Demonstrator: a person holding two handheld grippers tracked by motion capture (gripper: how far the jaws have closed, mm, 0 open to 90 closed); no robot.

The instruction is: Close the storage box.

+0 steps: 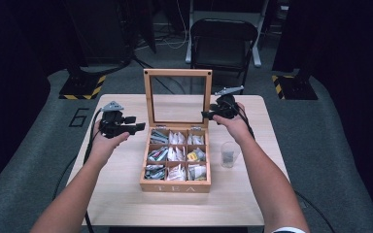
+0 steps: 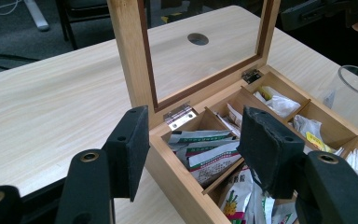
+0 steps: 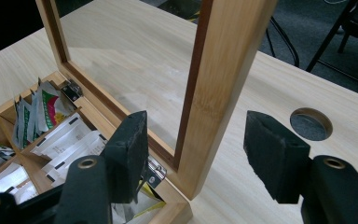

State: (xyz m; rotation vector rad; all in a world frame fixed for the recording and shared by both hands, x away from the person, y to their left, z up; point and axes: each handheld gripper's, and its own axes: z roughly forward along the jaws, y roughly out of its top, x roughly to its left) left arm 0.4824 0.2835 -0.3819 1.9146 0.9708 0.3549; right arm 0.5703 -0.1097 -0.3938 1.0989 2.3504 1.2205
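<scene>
Forearms low | tea box [image 1: 176,187] lid [image 1: 177,73] upright | right hand-held gripper [image 3: 193,154] open astride lid's side rail, left hand-held gripper [image 2: 193,149] open, empty | risk: nudged lid slams.

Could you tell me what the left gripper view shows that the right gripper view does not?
Left gripper view: the clear cup beside the tea box, and the right gripper far off past the lid. Right gripper view: the lid's side post standing between that gripper's open jaws, pads apart from it. Both share the wooden tea box, its upright glass lid, tea sachets, and the table's round hole.
</scene>
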